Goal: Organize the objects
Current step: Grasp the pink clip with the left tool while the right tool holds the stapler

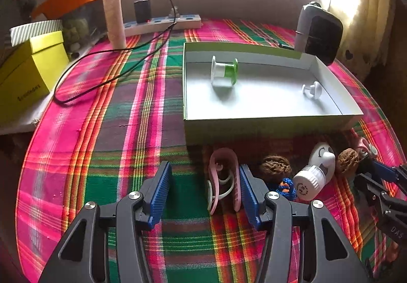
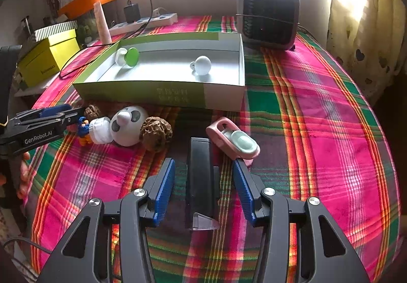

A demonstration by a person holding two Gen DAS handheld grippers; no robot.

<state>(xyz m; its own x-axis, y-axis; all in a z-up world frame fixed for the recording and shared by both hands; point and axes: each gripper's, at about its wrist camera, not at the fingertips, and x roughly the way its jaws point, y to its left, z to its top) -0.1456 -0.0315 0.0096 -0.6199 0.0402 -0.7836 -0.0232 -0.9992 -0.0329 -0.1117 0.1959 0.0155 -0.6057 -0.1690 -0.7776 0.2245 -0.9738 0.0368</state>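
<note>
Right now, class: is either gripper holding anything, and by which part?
Nothing is held: left gripper and right gripper are both open.

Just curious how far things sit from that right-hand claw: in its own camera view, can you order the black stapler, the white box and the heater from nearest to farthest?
From the right gripper:
1. Black stapler, lying between the open fingers.
2. White box, ahead and slightly left, mid-table.
3. Heater, far back, to the right.
</note>
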